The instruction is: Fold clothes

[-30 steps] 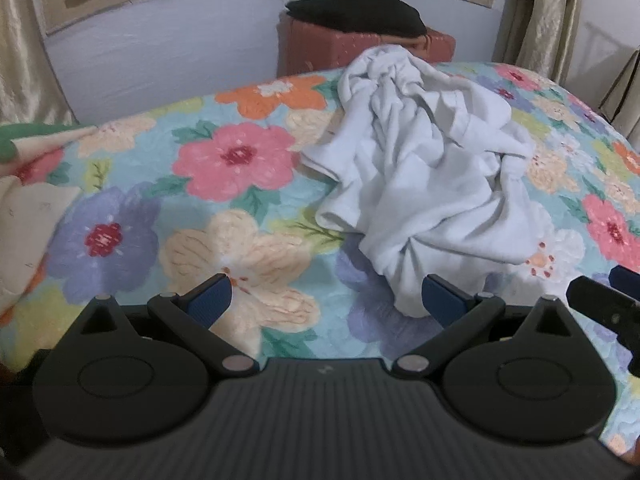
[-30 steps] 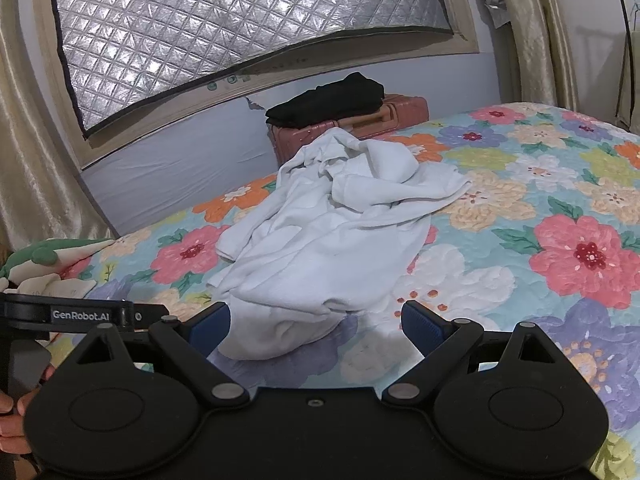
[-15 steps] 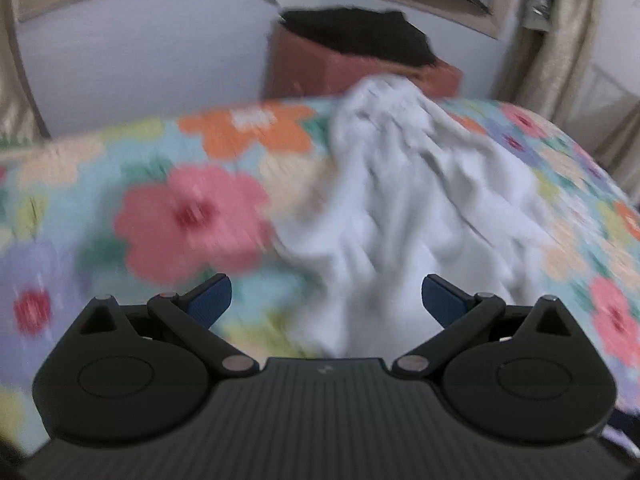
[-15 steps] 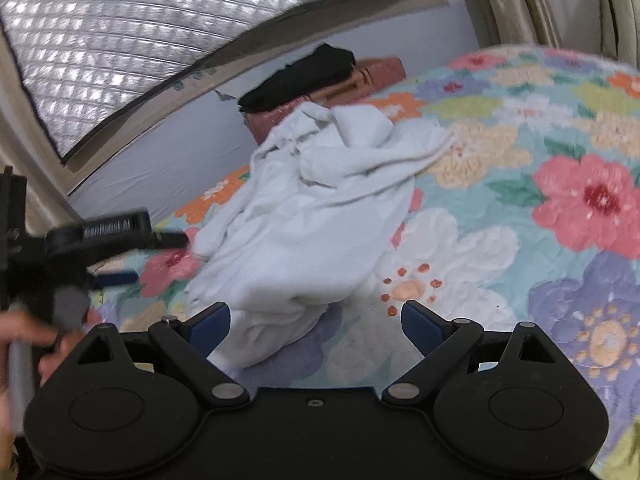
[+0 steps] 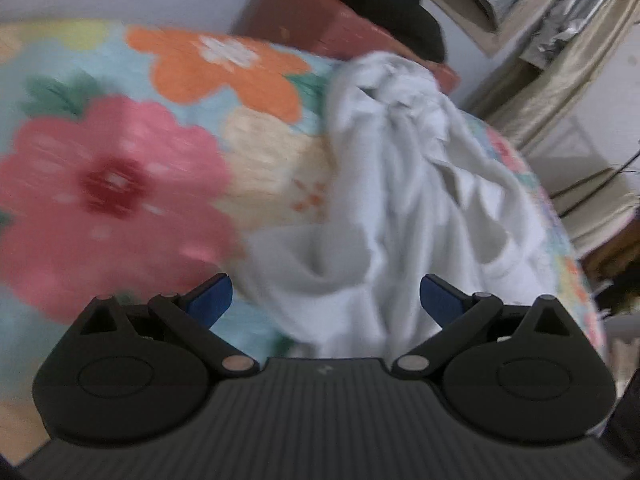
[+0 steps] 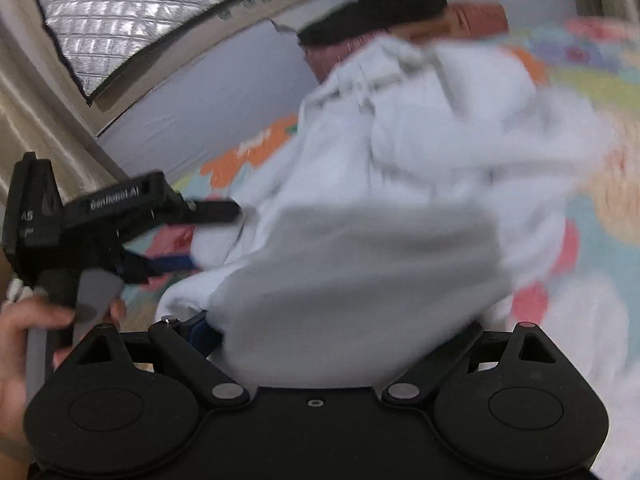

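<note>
A crumpled white garment (image 5: 404,200) lies in a heap on the floral bedspread (image 5: 120,184). My left gripper (image 5: 326,294) is open, its blue fingertips spread on either side of the garment's near edge. In the right wrist view the garment (image 6: 380,208) fills the middle and its near fold lies between the wide-spread fingers of my right gripper (image 6: 344,332); the cloth hides the right fingertip. The left gripper (image 6: 200,236) also shows there at the left, fingers against the garment's left edge. Both views are blurred by motion.
A reddish-brown case (image 5: 344,36) with dark folded clothing (image 5: 384,0) on top stands behind the bed against the pale wall. A quilted silver window cover (image 6: 120,12) and beige curtains (image 5: 576,80) are behind. The bed's right edge drops off near the curtain.
Both grippers have moved forward and closer to the white garment, which now fills much more of each view. The left gripper has reached the garment's left edge. Both stay open.
</note>
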Demonstrator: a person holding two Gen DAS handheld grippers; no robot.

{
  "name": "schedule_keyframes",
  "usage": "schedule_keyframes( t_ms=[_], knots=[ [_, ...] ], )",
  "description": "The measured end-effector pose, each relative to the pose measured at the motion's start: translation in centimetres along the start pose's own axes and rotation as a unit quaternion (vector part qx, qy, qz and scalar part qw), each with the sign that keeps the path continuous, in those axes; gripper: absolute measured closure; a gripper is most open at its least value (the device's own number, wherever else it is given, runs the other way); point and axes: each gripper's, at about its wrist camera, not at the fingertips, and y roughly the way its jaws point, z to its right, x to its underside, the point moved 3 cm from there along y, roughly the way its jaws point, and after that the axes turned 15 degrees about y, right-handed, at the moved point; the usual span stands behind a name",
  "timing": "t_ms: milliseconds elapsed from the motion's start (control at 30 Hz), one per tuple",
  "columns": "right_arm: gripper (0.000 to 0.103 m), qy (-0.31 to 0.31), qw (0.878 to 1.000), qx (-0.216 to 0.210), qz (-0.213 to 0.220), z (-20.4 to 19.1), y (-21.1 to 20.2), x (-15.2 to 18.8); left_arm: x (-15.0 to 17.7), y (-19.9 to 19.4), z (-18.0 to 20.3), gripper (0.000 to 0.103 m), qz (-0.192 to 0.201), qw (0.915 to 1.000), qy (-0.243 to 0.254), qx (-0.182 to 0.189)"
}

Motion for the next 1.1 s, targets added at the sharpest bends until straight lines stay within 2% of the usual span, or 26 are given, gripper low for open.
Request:
schedule_keyframes(
  t_ms=[33, 67, 100, 133, 167, 200, 267, 300, 500, 633, 800, 900, 1000, 1100],
  knots=[
    [0.021, -0.014, 1.0, 0.0, 0.01, 0.0, -0.3, -0.1, 0.2, 0.4, 0.8, 0.004, -0.003, 0.9999, 0.009, -0.006],
    [0.03, -0.027, 0.999, -0.002, 0.019, 0.0, -0.6, -0.1, 0.4, 0.6, 2.1, 0.017, 0.0, 0.9993, 0.036, -0.01],
    [0.034, -0.033, 0.999, -0.005, 0.023, 0.3, -1.0, -0.1, 0.7, 0.7, 3.1, 0.033, -0.003, 0.9985, 0.055, -0.005],
    [0.045, -0.038, 0.999, -0.006, 0.025, 0.5, -1.3, 0.0, 0.9, 0.9, 4.1, 0.04, -0.006, 0.9974, 0.072, 0.002],
    [0.06, -0.043, 0.999, -0.004, 0.028, 0.8, -1.5, -0.2, 1.1, 1.0, 4.6, 0.049, -0.004, 0.9977, 0.065, 0.016],
    [0.067, -0.049, 0.998, -0.002, 0.032, 1.1, -1.7, -0.3, 1.3, 1.2, 4.9, 0.056, -0.001, 0.9981, 0.053, 0.032],
    [0.084, -0.055, 0.998, 0.002, 0.043, 1.6, -2.2, -0.7, 1.6, 1.5, 5.2, 0.06, 0.0, 0.9978, 0.038, 0.054],
    [0.087, -0.055, 0.997, 0.003, 0.05, 1.8, -2.5, -1.0, 1.7, 1.5, 5.2, 0.062, -0.001, 0.9976, 0.038, 0.058],
    [0.088, -0.073, 0.996, 0.019, 0.056, 1.7, -3.0, -1.2, 1.3, 1.2, 6.8, 0.066, -0.007, 0.9954, 0.081, 0.05],
    [0.088, -0.05, 0.998, 0.01, 0.042, 2.0, -2.8, -0.9, 1.9, 1.6, 5.0, 0.066, -0.019, 0.9966, 0.035, 0.072],
    [0.088, -0.047, 0.998, 0.0, 0.047, 1.6, -3.3, -0.8, 1.7, 1.5, 5.5, 0.066, -0.012, 0.9949, 0.033, 0.094],
    [0.088, -0.053, 0.998, 0.008, 0.04, 0.8, -3.7, -0.5, 1.9, 2.0, 5.2, 0.066, -0.014, 0.9924, 0.001, 0.122],
    [0.088, -0.071, 0.997, 0.017, 0.03, -0.2, -3.8, 0.3, 1.8, 1.8, 5.3, 0.066, -0.018, 0.9919, 0.007, 0.125],
    [0.088, -0.072, 0.997, 0.01, 0.032, -0.1, -4.1, 0.2, 1.6, 1.5, 5.6, 0.066, -0.021, 0.9892, 0.012, 0.144]
  ],
)
